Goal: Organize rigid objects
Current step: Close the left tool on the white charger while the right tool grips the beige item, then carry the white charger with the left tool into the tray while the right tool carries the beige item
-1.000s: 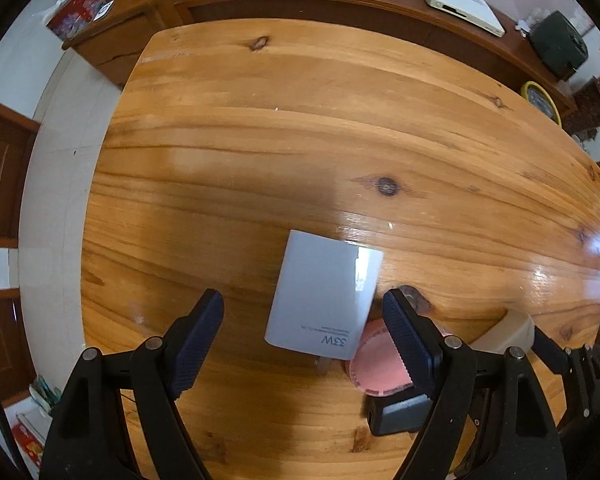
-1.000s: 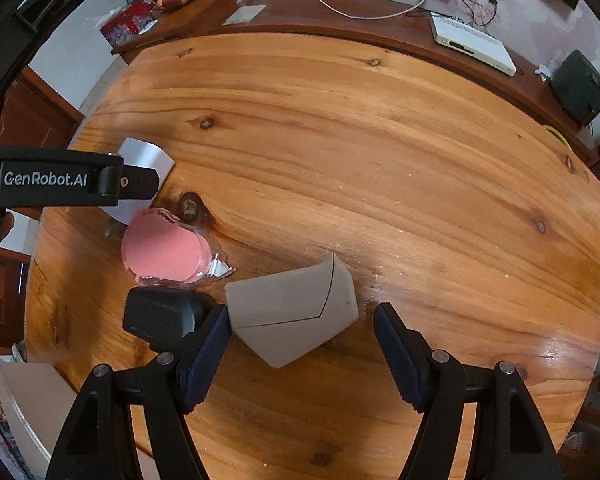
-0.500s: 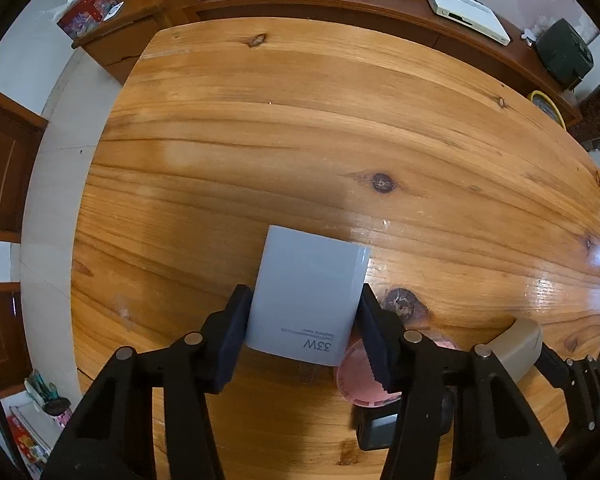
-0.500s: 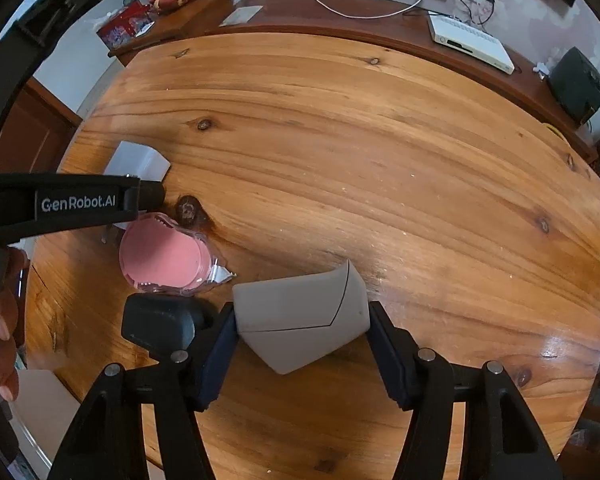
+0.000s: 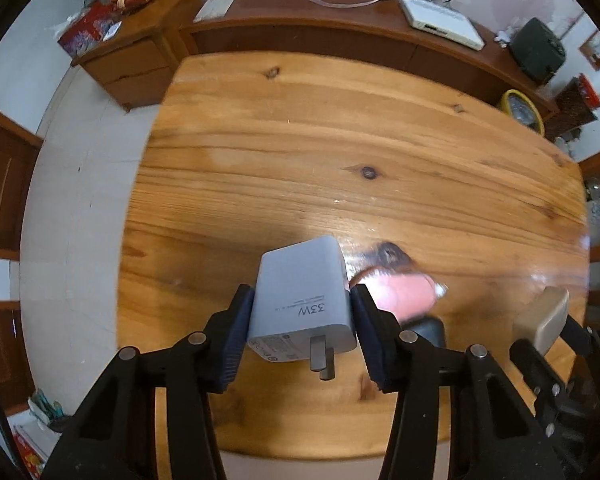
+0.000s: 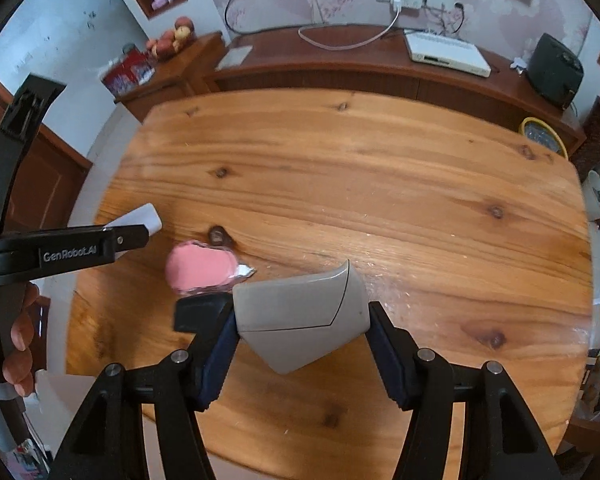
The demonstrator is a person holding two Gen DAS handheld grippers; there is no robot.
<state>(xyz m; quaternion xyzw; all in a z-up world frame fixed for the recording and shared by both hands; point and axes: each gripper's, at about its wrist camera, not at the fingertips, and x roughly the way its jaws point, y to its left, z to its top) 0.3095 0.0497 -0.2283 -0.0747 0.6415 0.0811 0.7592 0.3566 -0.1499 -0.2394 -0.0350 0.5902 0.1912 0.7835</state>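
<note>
1. Left claw (image 5: 303, 330): a white 33W charger (image 5: 305, 308) is pinched between both pads and held above the wooden worktop (image 5: 340, 152), prongs toward the camera.
2. Right claw (image 6: 302, 342): a grey angular case (image 6: 300, 316) is clamped between both pads, raised off the worktop.
3. Pink round item (image 6: 200, 268): seen lying on the worktop just left of the grey case; a black block (image 6: 200, 312) is seen beside it.
</note>
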